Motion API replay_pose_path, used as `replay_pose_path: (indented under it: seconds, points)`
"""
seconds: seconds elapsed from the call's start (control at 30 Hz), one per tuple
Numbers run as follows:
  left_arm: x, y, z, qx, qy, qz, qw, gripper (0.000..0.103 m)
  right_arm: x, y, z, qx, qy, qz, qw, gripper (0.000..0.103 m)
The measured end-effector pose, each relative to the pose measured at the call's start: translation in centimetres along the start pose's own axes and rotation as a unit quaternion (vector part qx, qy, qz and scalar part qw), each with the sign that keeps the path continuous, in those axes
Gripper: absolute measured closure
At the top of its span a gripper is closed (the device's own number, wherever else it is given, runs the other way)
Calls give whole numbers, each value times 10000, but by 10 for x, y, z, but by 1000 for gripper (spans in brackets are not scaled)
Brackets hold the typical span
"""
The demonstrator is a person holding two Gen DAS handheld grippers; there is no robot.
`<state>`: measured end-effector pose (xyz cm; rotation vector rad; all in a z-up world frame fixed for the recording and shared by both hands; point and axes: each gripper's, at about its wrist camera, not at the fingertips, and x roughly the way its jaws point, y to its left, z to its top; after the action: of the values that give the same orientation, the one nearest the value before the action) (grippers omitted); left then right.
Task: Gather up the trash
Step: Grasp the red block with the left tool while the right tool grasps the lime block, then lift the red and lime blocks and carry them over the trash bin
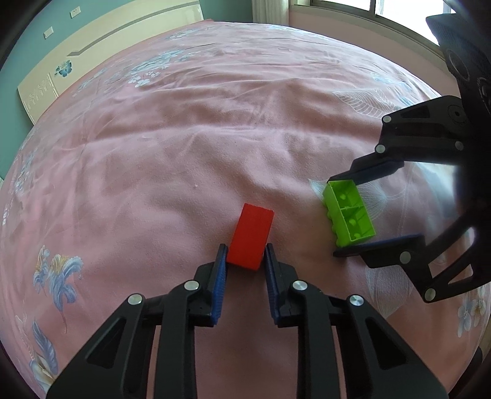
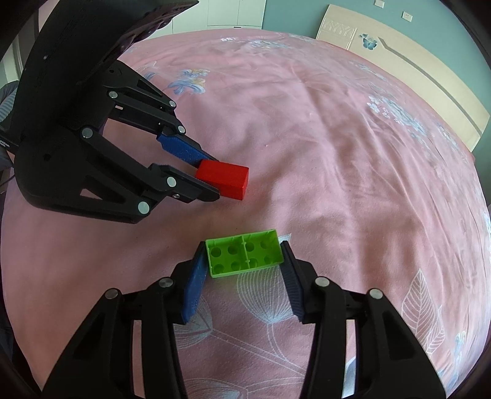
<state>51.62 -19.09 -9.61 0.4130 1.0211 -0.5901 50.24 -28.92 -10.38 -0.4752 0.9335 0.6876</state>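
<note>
A pink bedspread (image 1: 214,147) printed with pale blue flowers and white leaf outlines covers a bed and fills most of both views, its fabric lightly wrinkled. At the bed's far end a cream headboard (image 1: 92,52) with a blue butterfly decal (image 1: 63,68) stands against a teal wall (image 1: 40,21) carrying small white wall switch plates (image 1: 74,13). In the left wrist view a bright window (image 1: 383,10) sits at the upper right with a white curtain (image 1: 270,9) beside it, and in the right wrist view white cabinet doors (image 2: 218,13) show at the top.
</note>
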Motion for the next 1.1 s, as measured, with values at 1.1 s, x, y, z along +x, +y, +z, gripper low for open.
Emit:
replay_pose_path:
  seconds: [1.1]
  points:
    - [-52,0,-52,-44,-5,173,9998,80,-51,44,-13,-2,-147,-106,9998,56]
